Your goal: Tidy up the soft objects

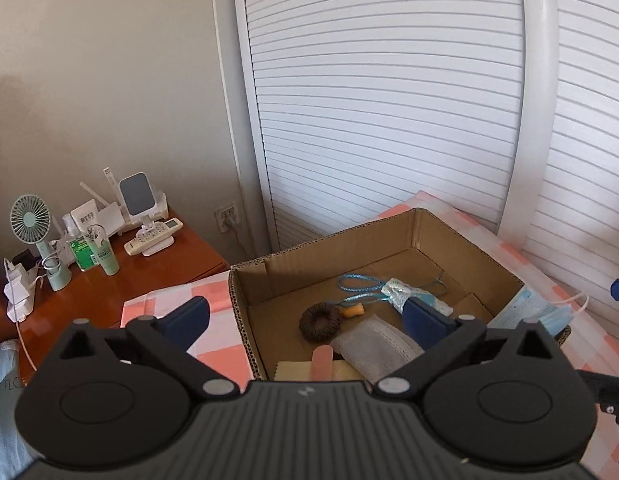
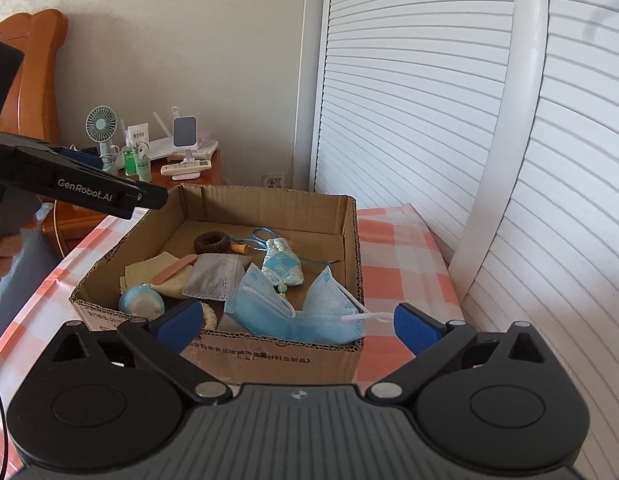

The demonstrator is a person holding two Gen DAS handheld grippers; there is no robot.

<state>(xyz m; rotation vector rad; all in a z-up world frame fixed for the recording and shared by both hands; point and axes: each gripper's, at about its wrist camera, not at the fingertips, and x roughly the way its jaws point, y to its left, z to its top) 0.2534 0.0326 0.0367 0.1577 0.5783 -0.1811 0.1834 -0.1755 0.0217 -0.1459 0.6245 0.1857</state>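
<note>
An open cardboard box [image 2: 269, 354] stands on a pink checked cloth; it also shows in the left wrist view [image 1: 461, 240]. A blue face mask [image 2: 297, 316] hangs over the box's near rim; it also shows in the left wrist view [image 1: 529, 312]. Inside lie a grey mask [image 2: 213, 276], a brown hair tie [image 2: 212, 241], a blue-white sachet [image 2: 283, 266], a yellow cloth [image 2: 149, 272] and a pink nail file [image 2: 173, 268]. My right gripper [image 2: 299, 322] is open and empty just before the box. My left gripper [image 1: 305, 316] is open and empty above the box's left side.
A wooden bedside cabinet [image 1: 121, 284] at the left holds a small fan [image 1: 33, 216], bottles, a remote and chargers. White louvred doors [image 1: 389, 120] stand behind the box. The checked cloth [image 2: 397, 264] extends to the box's right.
</note>
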